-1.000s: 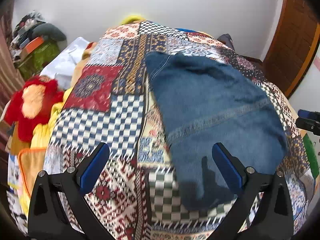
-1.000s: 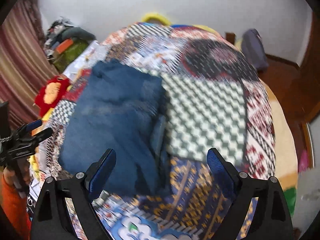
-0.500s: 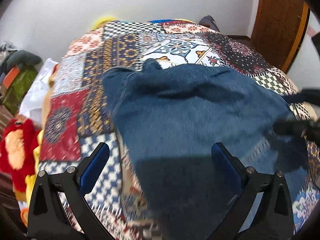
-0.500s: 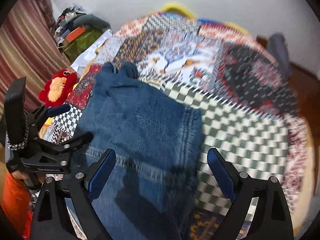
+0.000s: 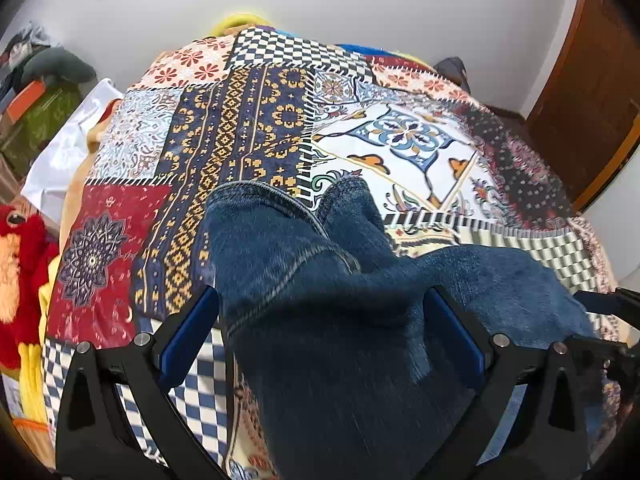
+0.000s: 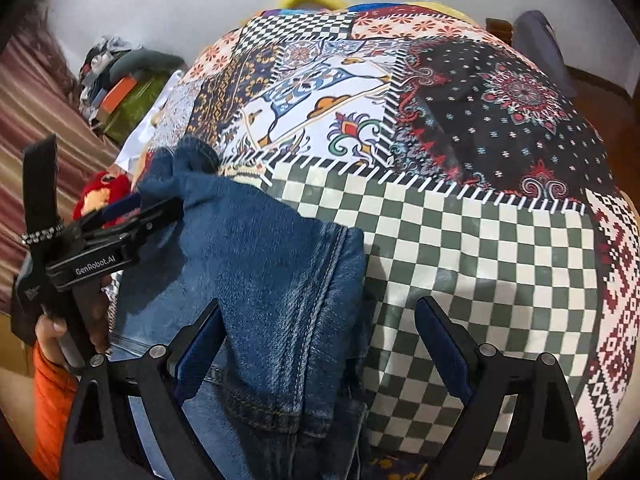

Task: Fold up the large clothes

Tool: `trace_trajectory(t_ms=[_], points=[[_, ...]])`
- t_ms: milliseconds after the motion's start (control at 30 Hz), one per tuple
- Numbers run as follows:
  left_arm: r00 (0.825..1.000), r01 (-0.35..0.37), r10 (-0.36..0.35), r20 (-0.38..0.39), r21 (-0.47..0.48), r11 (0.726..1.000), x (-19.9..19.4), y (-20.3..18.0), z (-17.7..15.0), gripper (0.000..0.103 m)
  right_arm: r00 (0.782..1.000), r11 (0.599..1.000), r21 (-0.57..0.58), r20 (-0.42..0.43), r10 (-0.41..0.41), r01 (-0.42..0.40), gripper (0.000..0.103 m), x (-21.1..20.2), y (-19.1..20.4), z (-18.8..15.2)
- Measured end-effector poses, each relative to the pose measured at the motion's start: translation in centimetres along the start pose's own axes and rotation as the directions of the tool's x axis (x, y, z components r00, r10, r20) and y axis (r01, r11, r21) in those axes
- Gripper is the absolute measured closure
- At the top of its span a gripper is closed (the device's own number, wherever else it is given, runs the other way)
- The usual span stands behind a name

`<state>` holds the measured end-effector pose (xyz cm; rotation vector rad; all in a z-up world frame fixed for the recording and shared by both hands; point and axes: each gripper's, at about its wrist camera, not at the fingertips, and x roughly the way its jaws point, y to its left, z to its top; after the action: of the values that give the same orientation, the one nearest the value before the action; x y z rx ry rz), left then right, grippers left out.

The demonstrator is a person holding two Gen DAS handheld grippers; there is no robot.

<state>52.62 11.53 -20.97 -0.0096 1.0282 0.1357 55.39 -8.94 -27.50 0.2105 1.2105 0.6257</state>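
Folded blue jeans [image 5: 340, 320] lie on a patchwork bedspread [image 5: 248, 128], leg ends pointing away. My left gripper [image 5: 320, 336] is open just above the jeans, its blue fingers [image 5: 188, 336] straddling the denim's left part. In the right wrist view the jeans [image 6: 272, 288] lie at lower left and my right gripper [image 6: 320, 344] is open over their right seam edge. The left gripper [image 6: 120, 220] shows there at left, low over the jeans. The right gripper's tip [image 5: 608, 304] shows at the left wrist view's right edge.
A red plush toy [image 5: 20, 280] and yellow cloth lie at the bed's left. A pile of bags and clothes [image 6: 120, 76] sits by the left wall. A wooden door [image 5: 592, 80] stands at right. A dark bag [image 6: 536, 40] lies on the floor beyond the bed.
Both grippers have dropped closer to the jeans and stayed open. The left one moved forward over the denim, so the jeans now fill the lower part of both views.
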Motion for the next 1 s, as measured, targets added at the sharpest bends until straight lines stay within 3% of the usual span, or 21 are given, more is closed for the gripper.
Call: trace_trajectory(t_ms=[133, 333, 500, 667, 800, 867, 900, 1000], points=[[0.997, 0.042, -0.044, 0.058, 0.037, 0.998, -3.5, -0.1, -1.6, 0.0, 0.999, 0.998, -0.05, 0.041, -0.029, 0.031, 0.011, -2.2, 1.1, -0.8], [0.996, 0.053, -0.058, 0.068, 0.076, 0.996, -8.0, 0.4, -4.7, 0.0, 0.994, 0.981, -0.175, 0.087, -0.067, 0.081, 0.011, -5.1, 3.5, -3.5], [0.994, 0.103, -0.105, 0.034, 0.046, 0.994, -9.5, 1.2, -7.5, 0.0, 0.993, 0.97, -0.226, 0.097, -0.072, 0.092, 0.011, -6.1, 4.4, -5.8], [0.984, 0.174, -0.175, -0.025, -0.017, 0.985, -8.7, 2.0, -10.3, 0.0, 0.997, 0.979, -0.199, 0.074, -0.021, 0.035, 0.011, -5.9, 3.9, -7.3], [0.946, 0.27, -0.291, -0.14, -0.152, 0.951, -5.0, 2.6, -11.2, 0.0, 0.999, 0.991, -0.129, -0.017, 0.045, -0.047, 0.011, -3.5, 2.1, -7.4], [0.914, 0.336, -0.376, -0.154, -0.233, 0.912, -3.6, 3.3, -11.3, 0.0, 0.995, 0.995, -0.059, -0.069, 0.076, -0.08, 0.011, -1.6, 0.4, -7.0], [0.888, 0.374, -0.431, -0.16, -0.291, 0.88, -2.6, 3.8, -11.3, 0.0, 0.992, 0.995, -0.03, -0.085, 0.097, -0.1, 0.011, -0.9, -0.1, -6.9], [0.845, 0.417, -0.507, -0.168, -0.387, 0.822, -0.1, 4.7, -11.3, 0.0, 0.963, 0.972, 0.069, -0.137, 0.231, -0.223, 0.011, 1.3, -1.9, -6.8]])
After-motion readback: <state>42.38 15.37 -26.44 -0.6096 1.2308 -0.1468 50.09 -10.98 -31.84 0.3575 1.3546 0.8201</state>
